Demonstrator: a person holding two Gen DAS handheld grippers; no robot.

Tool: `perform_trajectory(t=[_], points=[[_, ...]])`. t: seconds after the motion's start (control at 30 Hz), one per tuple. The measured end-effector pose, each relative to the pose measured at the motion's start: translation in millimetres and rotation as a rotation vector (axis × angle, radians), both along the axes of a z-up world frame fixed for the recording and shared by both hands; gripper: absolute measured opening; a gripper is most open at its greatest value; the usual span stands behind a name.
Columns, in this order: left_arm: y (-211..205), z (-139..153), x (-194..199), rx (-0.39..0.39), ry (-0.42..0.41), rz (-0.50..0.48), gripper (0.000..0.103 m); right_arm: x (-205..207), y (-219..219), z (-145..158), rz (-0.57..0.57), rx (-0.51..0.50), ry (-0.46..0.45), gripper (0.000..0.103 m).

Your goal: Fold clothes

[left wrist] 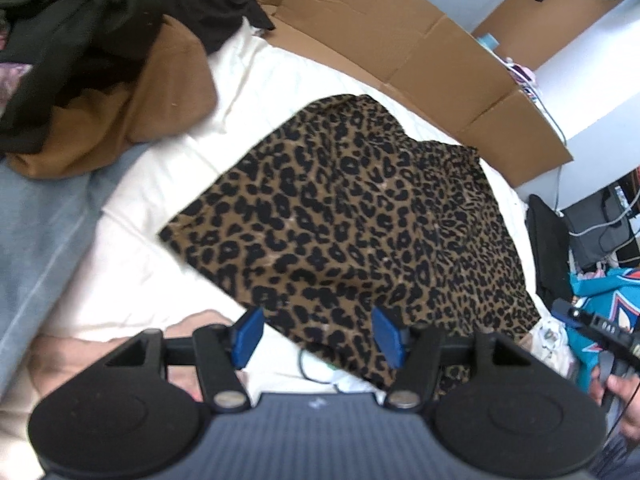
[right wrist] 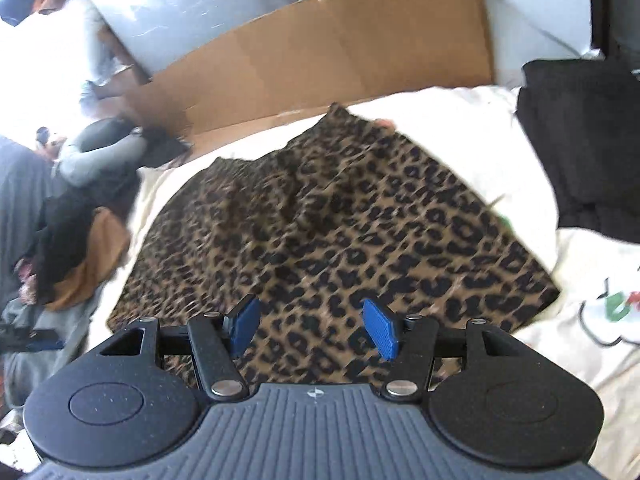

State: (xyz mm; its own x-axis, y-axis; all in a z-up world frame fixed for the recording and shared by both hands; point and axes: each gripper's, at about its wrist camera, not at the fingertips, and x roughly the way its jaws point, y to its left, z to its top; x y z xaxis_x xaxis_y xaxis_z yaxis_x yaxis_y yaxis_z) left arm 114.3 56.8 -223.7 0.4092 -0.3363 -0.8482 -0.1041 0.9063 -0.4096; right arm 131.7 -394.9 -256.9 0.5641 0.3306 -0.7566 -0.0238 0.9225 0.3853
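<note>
Spread flat on the white bedding [left wrist: 132, 184], the leopard-print garment [left wrist: 352, 216] lies ahead of both claws. On the left, the left gripper [left wrist: 318, 334] hovers over its near edge, blue pads wide apart, holding nothing. On the right, the right gripper [right wrist: 314, 328] also gapes empty, seemingly just above the cloth, though blur hides any contact.

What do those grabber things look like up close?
Both the left gripper and right gripper have blue ribbed fingertip pads on black arms with silver pivot screws, two round black discs, and a ridged grey body with a small white mark.
</note>
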Motion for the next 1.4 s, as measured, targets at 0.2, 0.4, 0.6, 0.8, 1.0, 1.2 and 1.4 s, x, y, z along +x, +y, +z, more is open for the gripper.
perform_trajectory(t=[0.2, 0.4, 0.6, 0.8, 1.0, 1.2, 1.4], points=[[14.8, 16.8, 7.4, 0.031, -0.03, 0.011, 0.063, 25.5, 6.6, 11.9, -0.003, -0.067, 0.026, 0.064], [18.1, 32.7, 26.4, 0.096, -0.018, 0.03, 0.063, 48.6, 10.2, 21.2, 0.023, -0.061, -0.011, 0.064], [18.7, 61.8, 56.4, 0.132, -0.055, 0.051, 0.065, 70.4, 9.4, 15.7, 0.025, -0.047, -0.022, 0.064], [9.0, 59.8, 103.0, 0.16, -0.095, 0.022, 0.068, 91.5, 9.5, 7.4, 0.036, -0.058, -0.046, 0.064], [-6.2, 26.9, 156.5, 0.141, -0.101, -0.008, 0.068, 119.8, 1.8, -8.5, 0.027, -0.076, -0.037, 0.064], [-25.2, -9.8, 207.0, 0.148, -0.111, -0.056, 0.068, 148.7, -4.7, -36.5, 0.056, -0.132, -0.028, 0.064], [-39.4, -35.4, 256.1, 0.161, -0.129, -0.113, 0.067, 177.0, -12.8, -58.2, 0.056, -0.15, -0.036, 0.064]])
